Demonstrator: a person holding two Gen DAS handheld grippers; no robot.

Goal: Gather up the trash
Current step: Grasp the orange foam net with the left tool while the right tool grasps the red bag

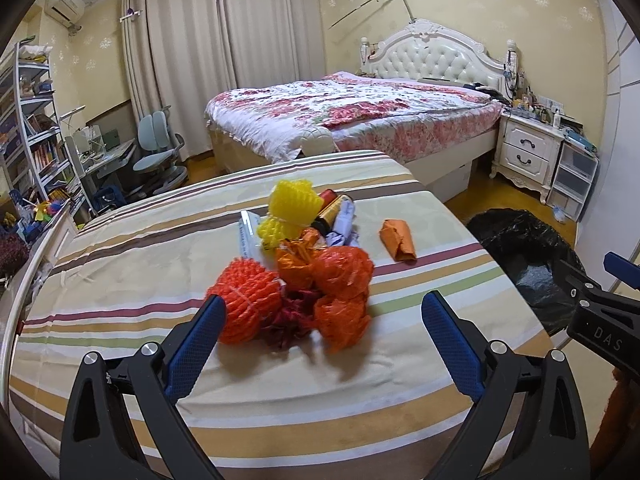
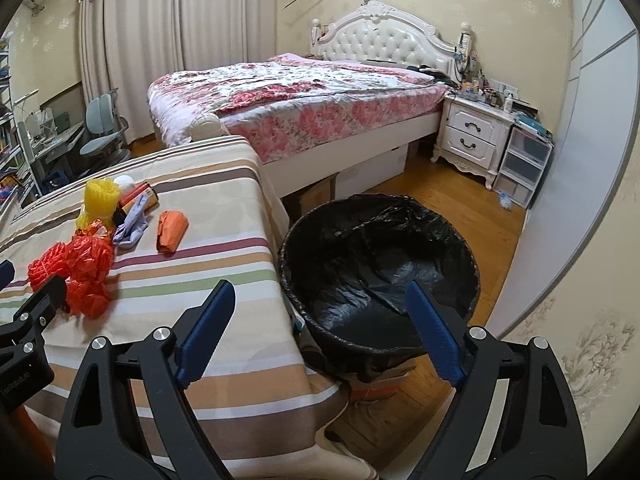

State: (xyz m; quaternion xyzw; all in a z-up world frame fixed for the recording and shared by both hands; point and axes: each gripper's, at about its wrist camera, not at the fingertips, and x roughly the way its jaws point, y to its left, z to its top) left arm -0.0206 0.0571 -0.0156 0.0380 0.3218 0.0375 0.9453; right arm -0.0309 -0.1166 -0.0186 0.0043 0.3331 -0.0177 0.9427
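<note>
1. Striped cloth in beige, brown, maroon and green covers the surface, which carries a heap of trash.
2. The heap: an orange foam-net sleeve, crumpled orange plastic mesh, a yellow foam-net sleeve, a dark cylindrical can and pale crumpled paper.
3. A folded orange wrapper lies apart, to the right of the heap.
4. Left hand-held gripper: jaws spread, empty, just before the heap.
5. Right hand-held gripper: jaws spread, empty, between the surface edge and the round black-lined waste bin on the wooden floor.
</note>
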